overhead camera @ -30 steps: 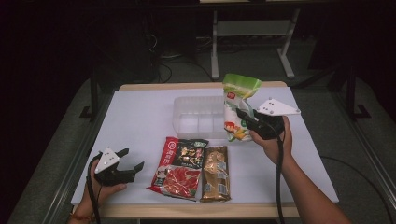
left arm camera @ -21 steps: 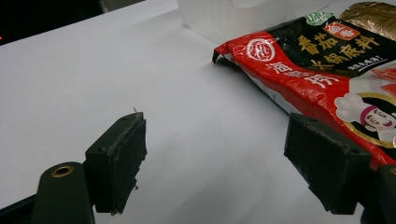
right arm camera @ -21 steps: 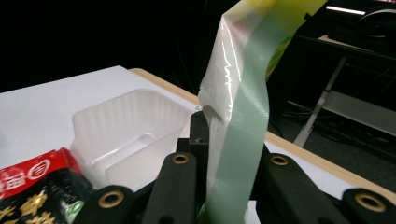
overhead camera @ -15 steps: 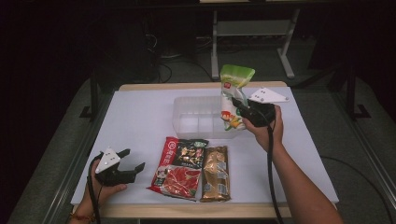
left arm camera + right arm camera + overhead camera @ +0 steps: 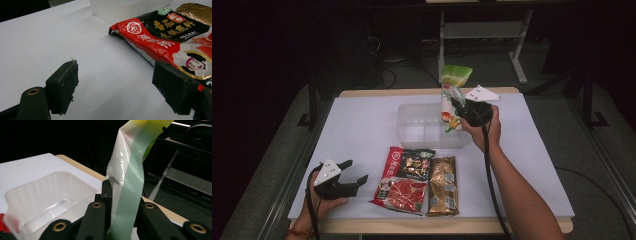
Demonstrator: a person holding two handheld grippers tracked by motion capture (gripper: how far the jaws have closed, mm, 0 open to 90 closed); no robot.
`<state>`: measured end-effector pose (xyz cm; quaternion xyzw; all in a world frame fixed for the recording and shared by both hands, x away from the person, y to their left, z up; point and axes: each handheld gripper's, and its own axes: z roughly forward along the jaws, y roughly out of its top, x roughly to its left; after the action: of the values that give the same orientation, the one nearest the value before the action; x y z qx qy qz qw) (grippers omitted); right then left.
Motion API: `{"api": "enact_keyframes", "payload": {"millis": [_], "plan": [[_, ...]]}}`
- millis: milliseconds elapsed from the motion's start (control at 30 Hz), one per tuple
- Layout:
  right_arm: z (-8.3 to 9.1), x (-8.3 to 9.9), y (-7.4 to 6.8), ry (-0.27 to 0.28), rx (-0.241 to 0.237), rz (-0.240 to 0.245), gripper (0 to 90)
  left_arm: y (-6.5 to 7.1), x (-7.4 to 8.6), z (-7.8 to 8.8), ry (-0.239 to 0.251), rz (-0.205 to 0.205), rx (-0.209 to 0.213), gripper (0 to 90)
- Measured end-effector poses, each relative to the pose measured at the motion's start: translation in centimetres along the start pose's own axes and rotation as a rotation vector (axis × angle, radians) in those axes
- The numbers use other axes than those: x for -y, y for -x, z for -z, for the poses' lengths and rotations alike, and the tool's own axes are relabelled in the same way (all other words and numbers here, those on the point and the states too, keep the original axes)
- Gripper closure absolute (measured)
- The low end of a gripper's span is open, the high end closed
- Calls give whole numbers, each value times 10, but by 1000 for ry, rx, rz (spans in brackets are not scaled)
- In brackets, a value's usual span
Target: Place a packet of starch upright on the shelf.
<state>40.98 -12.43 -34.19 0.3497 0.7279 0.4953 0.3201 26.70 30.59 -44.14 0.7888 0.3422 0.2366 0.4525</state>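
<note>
My right gripper (image 5: 458, 109) is shut on a green and white snack bag (image 5: 452, 92) and holds it upright over the right end of a clear plastic tray (image 5: 422, 131). In the right gripper view the bag (image 5: 130, 177) stands pinched between the black jaws, with the tray (image 5: 47, 202) below and to the left. My left gripper (image 5: 352, 172) rests open near the table's front left corner, nothing between its pads (image 5: 63, 87). A red and black sauce packet (image 5: 404, 177) lies just right of it, also seen as the packet (image 5: 165, 37) in the left gripper view.
A gold wrapped packet (image 5: 443, 186) lies beside the red one near the front edge. The white table top (image 5: 357, 125) has bare room at the left and back left. Dark floor, cables and a metal frame (image 5: 482, 30) lie beyond the far edge.
My right hand has carried the snack bag to the left and away from me, from beside the tray to over its right end. The left hand has stayed put.
</note>
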Motion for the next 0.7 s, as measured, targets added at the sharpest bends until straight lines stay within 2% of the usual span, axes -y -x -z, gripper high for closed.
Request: {"api": "enact_keyframes", "payload": {"millis": [233,400,567,700], "plan": [[-22,10,4,-27,39,-2,807,1,0,-2,-7,-4,11,207],[-29,15,6,-25,50,-17,807,1,1,-2,-8,-2,17,207],[-36,16,2,-21,66,11,807,1,1,-3,-11,-1,24,206],[-42,20,-2,-23,69,15,808,2,1,-3,-12,-6,31,207]]}}
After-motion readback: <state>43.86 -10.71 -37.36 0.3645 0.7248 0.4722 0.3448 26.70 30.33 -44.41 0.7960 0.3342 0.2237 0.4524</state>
